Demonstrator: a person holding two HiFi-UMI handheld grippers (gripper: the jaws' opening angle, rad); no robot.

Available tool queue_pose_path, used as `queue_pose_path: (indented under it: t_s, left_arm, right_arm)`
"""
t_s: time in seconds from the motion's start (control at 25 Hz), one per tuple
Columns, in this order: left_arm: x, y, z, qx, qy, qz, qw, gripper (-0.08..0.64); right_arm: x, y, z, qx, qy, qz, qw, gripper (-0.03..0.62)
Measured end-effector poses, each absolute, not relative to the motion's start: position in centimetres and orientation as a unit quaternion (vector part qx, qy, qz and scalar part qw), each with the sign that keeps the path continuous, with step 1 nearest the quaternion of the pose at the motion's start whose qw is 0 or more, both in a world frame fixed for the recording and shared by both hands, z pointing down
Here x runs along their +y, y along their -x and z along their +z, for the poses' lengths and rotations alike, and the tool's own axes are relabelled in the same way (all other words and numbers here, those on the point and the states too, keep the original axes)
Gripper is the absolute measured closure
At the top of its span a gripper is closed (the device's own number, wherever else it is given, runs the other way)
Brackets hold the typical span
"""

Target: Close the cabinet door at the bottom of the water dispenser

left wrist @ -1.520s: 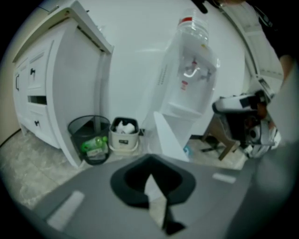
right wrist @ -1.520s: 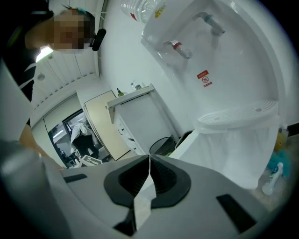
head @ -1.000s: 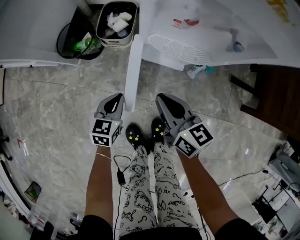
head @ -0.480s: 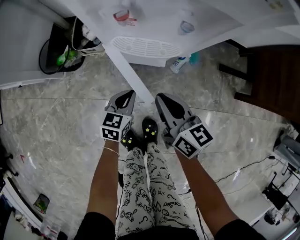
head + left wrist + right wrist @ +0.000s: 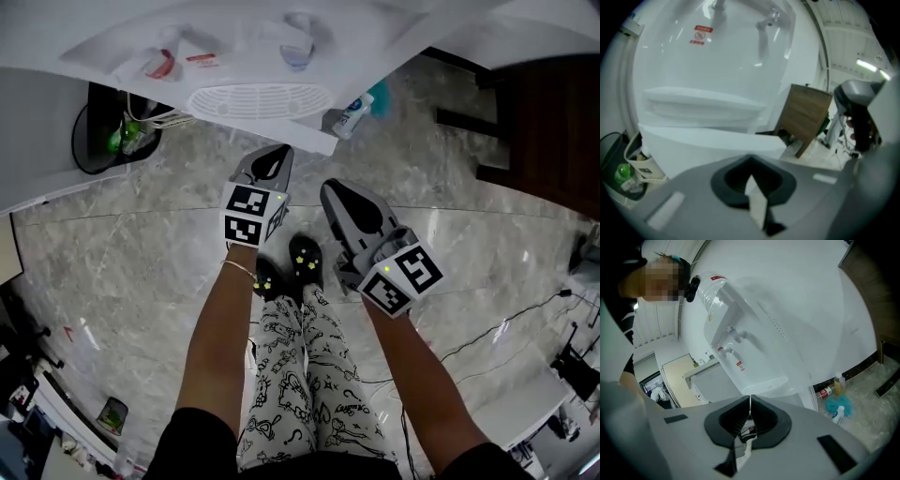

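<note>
Head view: the white water dispenser [image 5: 234,42] fills the top, and the cabinet door [image 5: 281,134] shows as a narrow white edge below its ribbed drip tray [image 5: 258,98]. The left gripper [image 5: 277,153] points at that edge – contact unclear. The right gripper [image 5: 331,193] hangs over the floor.

Left gripper view: jaws together, empty – the plain white door is just ahead.

Right gripper view: jaws closed on nothing.

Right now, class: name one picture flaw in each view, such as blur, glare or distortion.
Head view: wide-angle bending curves the floor seams, with glare at right. Left gripper view: soft all over, dark corners, water dispenser washed out white. Right gripper view: sharper, fisheye curve, mosaic patch top left.
</note>
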State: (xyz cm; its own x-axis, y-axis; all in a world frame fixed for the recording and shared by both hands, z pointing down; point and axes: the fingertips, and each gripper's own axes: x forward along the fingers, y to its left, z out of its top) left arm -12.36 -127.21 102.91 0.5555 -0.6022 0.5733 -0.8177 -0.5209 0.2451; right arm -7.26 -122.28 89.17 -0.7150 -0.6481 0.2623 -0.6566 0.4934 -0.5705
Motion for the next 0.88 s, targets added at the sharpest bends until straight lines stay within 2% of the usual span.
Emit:
queue_pose_path:
  t_s: [0.32, 0.6, 0.88]
  left_arm:
    - [-129.6, 14.8, 102.4, -0.439, -0.848, 0.127, 0.270, 0.563]
    - [-131.4, 11.5, 103.0, -0.418, -0.843, 0.195, 0.276, 0.563]
    - [-130.2, 11.4, 99.7, -0.418, -0.851, 0.185, 0.260, 0.563]
  right_arm:
    - [-119.9, 8.4, 89.4, -0.861, -0.407, 0.305, -0.001, 0.575]
    - [-122.9, 4.4, 89.1, -0.847, -0.408, 0.340, -0.011, 0.575]
    - [-124.1, 4.2, 88.1, -0.854, -0.401, 0.332, -0.003, 0.575]
